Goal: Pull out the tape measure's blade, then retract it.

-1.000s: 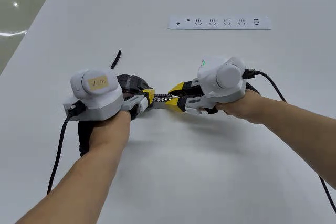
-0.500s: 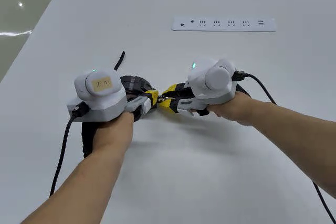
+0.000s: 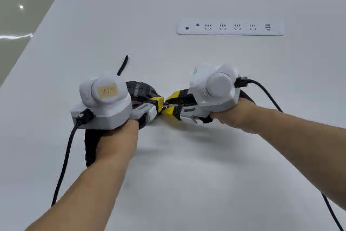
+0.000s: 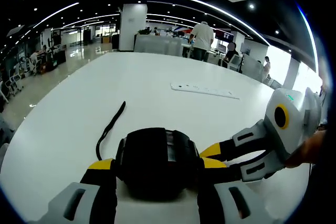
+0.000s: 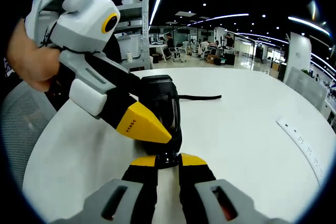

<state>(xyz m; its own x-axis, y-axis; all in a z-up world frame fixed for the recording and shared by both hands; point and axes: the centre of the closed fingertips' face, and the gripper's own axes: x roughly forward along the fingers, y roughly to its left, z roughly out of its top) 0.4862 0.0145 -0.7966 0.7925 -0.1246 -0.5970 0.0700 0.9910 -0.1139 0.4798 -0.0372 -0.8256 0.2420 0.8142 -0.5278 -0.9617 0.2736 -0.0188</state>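
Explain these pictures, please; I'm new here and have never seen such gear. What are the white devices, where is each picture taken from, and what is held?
No robot here: a person holds a two-jaw gripper in each hand at a white table. The wide picture comes from a camera on the person's head, looking down. The round pictures come from cameras riding on the grippers, looking along their yellow-tipped jaws. The left gripper clamps the black tape measure by its body. The right gripper pinches the blade end close to the case. A black strap runs out from the tape measure, and a white power strip lies farther back.
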